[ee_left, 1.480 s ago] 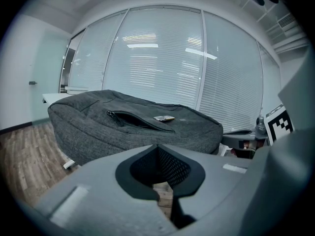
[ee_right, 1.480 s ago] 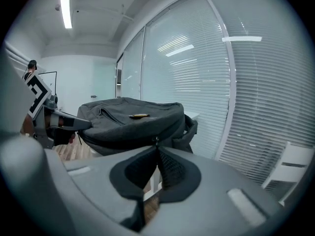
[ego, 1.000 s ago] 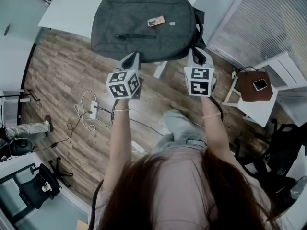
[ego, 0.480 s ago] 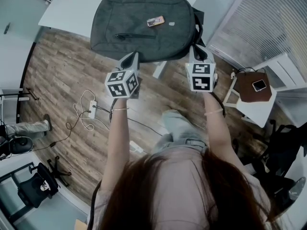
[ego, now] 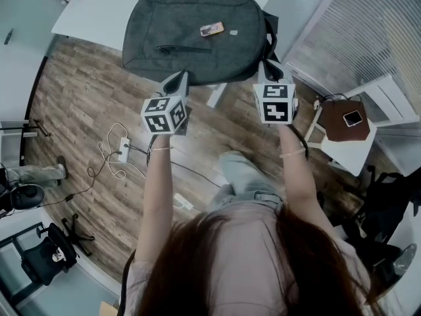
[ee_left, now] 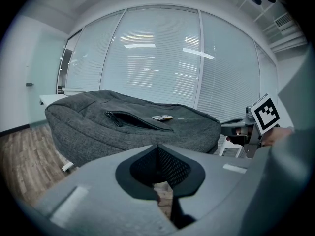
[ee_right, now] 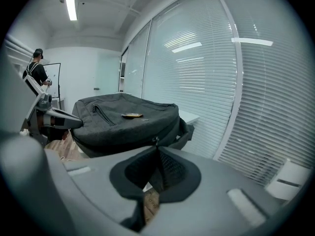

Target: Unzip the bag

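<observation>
A grey bag (ego: 197, 35) lies flat on the white table (ego: 99, 12), with a small tag (ego: 212, 29) on top and a front pocket zip (ego: 184, 49). My left gripper (ego: 179, 78) hovers off the bag's near edge, shut and empty, and the bag (ee_left: 133, 127) fills the view ahead of it. My right gripper (ego: 271, 68) is at the bag's right corner by the strap, also shut. In the right gripper view the main zip's pull (ee_right: 156, 140) stands just past the right gripper (ee_right: 157, 149). I cannot tell whether the pull touches the tips.
Wooden floor lies below the table edge, with a power strip and cables (ego: 123, 151). A small white side table (ego: 346, 133) carries a brown item and a phone at the right. An office chair (ego: 49, 259) stands lower left. Blinds cover the windows behind. A person (ee_right: 37, 73) stands far off.
The right gripper has edged slightly toward the bag's corner. The left gripper has stayed put, and both stay shut.
</observation>
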